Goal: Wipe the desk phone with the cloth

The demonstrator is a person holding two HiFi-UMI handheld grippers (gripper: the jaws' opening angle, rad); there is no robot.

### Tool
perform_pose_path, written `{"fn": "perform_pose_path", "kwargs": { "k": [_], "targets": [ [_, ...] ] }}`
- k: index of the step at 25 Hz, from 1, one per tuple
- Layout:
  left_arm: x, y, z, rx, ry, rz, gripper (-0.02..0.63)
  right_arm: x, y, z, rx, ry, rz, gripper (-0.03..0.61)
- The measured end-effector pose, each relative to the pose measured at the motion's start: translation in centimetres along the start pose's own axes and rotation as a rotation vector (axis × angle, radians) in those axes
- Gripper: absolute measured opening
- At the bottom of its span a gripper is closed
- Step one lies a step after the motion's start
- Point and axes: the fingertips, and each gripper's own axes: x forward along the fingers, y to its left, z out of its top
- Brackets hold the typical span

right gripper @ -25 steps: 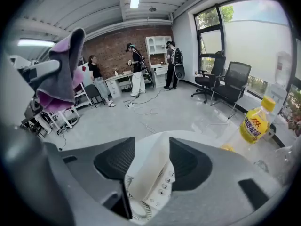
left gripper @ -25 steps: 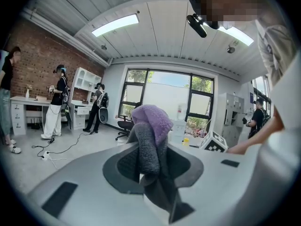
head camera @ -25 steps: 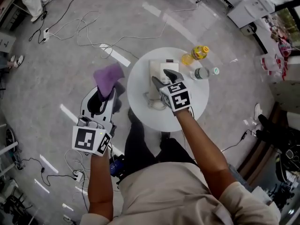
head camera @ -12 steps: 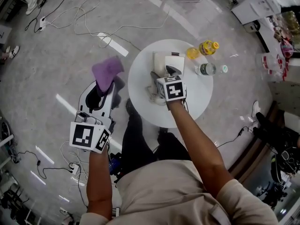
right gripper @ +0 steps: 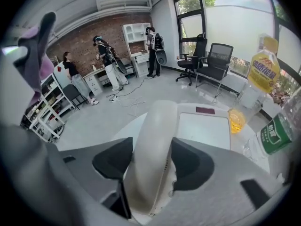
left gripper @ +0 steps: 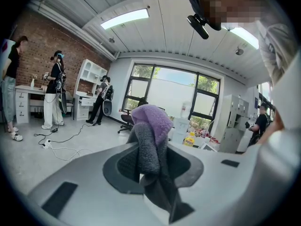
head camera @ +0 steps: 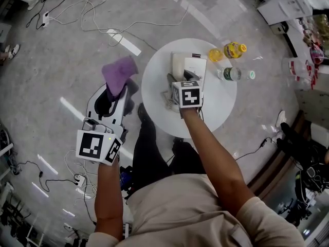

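The white desk phone (head camera: 194, 66) (right gripper: 204, 130) lies on a round white table (head camera: 221, 104). Its handset (head camera: 177, 65) (right gripper: 153, 135) rests along the phone's left side. My right gripper (head camera: 178, 80) (right gripper: 151, 166) reaches over it with the handset between its jaws. The jaws are closing, and both pads meet the handset's sides. My left gripper (head camera: 116, 94) (left gripper: 151, 166) hangs left of the table, above the floor. It is shut on a purple-and-grey cloth (head camera: 119, 72) (left gripper: 150, 126), which sticks up from the jaws.
Behind the phone stand a yellow-labelled bottle (head camera: 234, 49) (right gripper: 263, 65), a small orange piece (head camera: 215, 54) and a clear bottle with a green label (head camera: 234, 74) (right gripper: 277, 131). Cables (head camera: 77, 19) trail over the grey floor. People stand by a brick wall (left gripper: 56, 88).
The right gripper has moved forward along the handset and now straddles it. The left gripper with the cloth has stayed in much the same place.
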Motion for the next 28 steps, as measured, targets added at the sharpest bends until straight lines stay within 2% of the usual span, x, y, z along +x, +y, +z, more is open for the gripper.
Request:
{"fn": "perform_pose_path", "kwargs": {
  "k": [7, 13, 20, 25, 28],
  "targets": [
    [0.3, -0.4, -0.7, -0.006, 0.006, -0.01, 0.103, -0.1, -0.4, -0.4, 0.134, -0.004, 0.072, 0.219],
    [0.1, -0.4, -1.3, -0.014, 0.01, -0.016, 0.103, -0.8, -0.3, -0.5, 0.307, -0.05, 0.22, 0.207],
    [0.5, -0.9, -2.1, -0.038, -0.003, -0.051, 0.103, -3.7, 0.5, 1.0, 0.601, -0.177, 0.535, 0.207],
    [1.8, -1.9, -3.2, -0.081, 0.0, -0.102, 0.103, -7.1, 1.4, 2.5, 0.65, -0.267, 0.806, 0.207],
    [3.0, -2.8, -4.0, -0.122, 0.019, -0.144, 0.103, -10.2, 3.2, 3.8, 0.711, -0.322, 1.015, 0.207]
  ]
}}
